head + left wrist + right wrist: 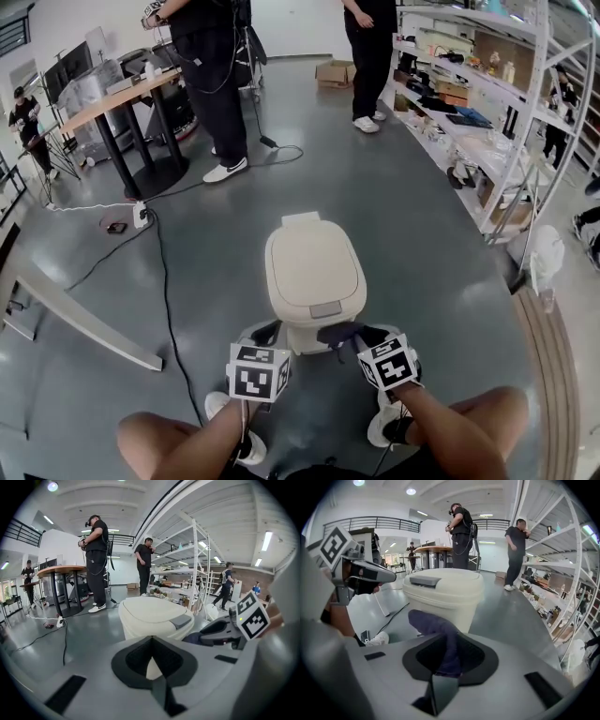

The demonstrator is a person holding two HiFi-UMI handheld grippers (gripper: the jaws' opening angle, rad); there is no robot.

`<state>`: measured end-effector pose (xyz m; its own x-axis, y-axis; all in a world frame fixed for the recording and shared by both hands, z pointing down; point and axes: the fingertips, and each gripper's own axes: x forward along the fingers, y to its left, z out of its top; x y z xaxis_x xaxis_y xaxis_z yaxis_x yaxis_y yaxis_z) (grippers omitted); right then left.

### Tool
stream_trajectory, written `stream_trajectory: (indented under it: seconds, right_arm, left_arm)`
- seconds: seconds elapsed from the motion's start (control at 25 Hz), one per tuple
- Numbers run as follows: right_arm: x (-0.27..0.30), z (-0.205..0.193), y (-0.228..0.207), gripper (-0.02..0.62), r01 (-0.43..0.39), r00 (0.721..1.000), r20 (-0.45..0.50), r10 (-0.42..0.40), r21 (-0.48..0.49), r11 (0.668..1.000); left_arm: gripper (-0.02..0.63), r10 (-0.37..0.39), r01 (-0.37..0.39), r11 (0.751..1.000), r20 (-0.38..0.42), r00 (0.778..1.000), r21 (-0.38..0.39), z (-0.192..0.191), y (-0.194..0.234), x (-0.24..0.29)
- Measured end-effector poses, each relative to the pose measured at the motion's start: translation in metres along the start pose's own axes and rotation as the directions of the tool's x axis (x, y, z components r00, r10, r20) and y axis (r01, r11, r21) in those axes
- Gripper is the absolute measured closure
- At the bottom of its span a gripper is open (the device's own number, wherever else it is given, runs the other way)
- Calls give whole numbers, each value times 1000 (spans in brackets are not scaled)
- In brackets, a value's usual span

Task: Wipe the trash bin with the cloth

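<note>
1. Floor (403,216): grey and glossy. It carries the bin. Shelving (487,112) runs along the right side, and a black cable (167,291) trails across the floor at left. People stand well apart from the bin, at the far end.
2. Bin (452,609): cream, upright, standing on the floor directly ahead of the person. The lid (312,267) is down. Both tools sit at the bin's near side, low down.
3. Left hand-held gripper (151,640): the jaws are pressed together at the tips with nothing between them. Only the bin wall shows through the gap behind the tips. It hovers just beside the bin's near left corner, and contact cannot be confirmed.
4. Right hand-held gripper (449,644): the jaws are pinching the cloth. It is held near the bin's near right corner.
5. Cloth (433,623): dark blue. One end is clamped in the right jaws and the free end arches out toward the bin's front wall. In the head view it lies just under the lid's front edge. Whether it actually touches the wall cannot be told.
6. Task status (judgement):
   - Done: the cloth is gripped and presented at the bin's front.
   - In hand: the first contact or an early stroke on the front wall.
   - Left: the lid top, both sides and the rear. No surface shows a visible wiped mark, so coverage cannot be confirmed.
</note>
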<state>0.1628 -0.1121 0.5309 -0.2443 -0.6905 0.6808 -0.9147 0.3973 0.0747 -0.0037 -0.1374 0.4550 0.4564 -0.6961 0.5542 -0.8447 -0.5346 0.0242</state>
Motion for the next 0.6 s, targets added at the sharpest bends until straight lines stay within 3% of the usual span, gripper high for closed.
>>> stream_trajectory:
  seconds: [0.6]
  right_arm:
    - [60,13,114,519,-188,980,-104,171,-178,966]
  left_arm:
    - [609,55,-55,998,-4,998,-39,-18,43,-18]
